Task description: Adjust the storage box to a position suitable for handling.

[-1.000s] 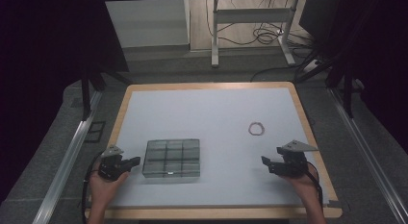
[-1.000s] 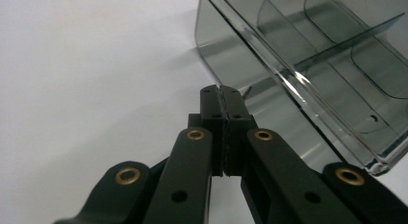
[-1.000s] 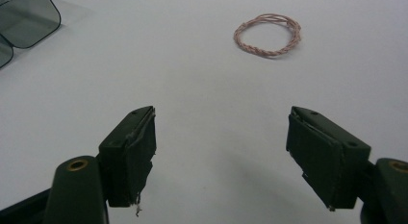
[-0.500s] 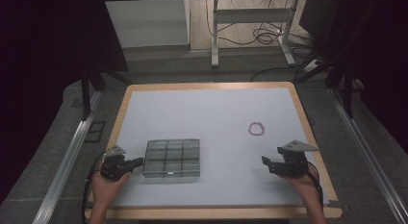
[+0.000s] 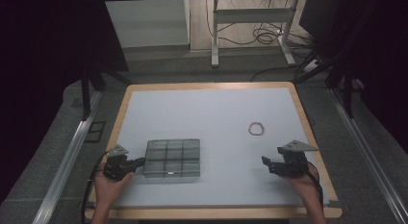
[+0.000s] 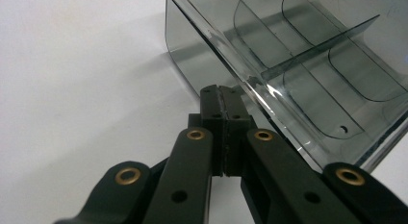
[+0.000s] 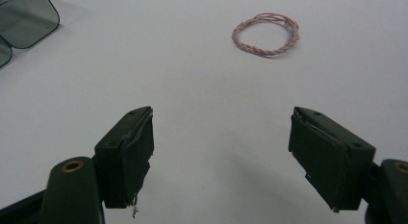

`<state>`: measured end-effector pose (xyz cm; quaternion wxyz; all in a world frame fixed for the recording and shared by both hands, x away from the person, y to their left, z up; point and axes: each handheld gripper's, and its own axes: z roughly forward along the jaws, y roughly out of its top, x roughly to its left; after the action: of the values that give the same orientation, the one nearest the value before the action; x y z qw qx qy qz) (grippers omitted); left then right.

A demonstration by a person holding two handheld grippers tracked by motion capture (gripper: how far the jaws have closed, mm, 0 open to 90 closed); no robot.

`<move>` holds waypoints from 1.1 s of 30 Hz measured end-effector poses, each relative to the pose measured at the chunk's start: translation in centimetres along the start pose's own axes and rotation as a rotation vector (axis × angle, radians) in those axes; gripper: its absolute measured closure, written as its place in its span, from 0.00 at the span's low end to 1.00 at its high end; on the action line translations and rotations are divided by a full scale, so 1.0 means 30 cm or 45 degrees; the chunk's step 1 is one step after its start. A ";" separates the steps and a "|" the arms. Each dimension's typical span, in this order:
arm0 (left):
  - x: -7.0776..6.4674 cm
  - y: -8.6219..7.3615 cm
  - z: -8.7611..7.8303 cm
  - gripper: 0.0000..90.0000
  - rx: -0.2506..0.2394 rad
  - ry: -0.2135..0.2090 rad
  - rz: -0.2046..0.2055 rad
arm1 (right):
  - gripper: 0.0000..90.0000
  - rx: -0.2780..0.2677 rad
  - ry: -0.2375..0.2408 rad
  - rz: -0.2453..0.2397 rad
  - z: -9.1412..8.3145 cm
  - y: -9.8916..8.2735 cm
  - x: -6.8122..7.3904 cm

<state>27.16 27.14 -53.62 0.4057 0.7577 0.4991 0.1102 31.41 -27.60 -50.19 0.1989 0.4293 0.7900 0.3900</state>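
Left gripper view has the left gripper [image 6: 222, 96] clenched empty against the divided tray's [image 6: 308, 84] wall, apparently steadying it, while the right gripper [image 7: 221, 156] gapes toward the cord loop [image 7: 265, 34].

A table [image 5: 308, 113] with a pale wooden edge and a white top takes up the lower middle of the high view. A clear grey compartment tray [image 5: 173, 158] lies flat on it in the lower left. A small loop of pinkish cord [image 5: 256, 128] lies right of centre, well apart from the tray.
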 end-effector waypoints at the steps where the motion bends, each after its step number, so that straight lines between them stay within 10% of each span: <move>1: -0.002 0.001 0.002 1.00 -0.002 0.001 0.001 | 0.26 0.001 0.000 -0.003 0.000 0.000 0.000; 33: -0.094 0.039 0.086 1.00 0.010 -0.079 0.067 | 0.26 -0.002 0.006 0.000 -0.006 0.003 0.002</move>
<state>28.06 23.25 -53.76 0.4151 0.7751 0.4667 0.0953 31.30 -27.60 -50.00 0.1975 0.4284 0.7900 0.3917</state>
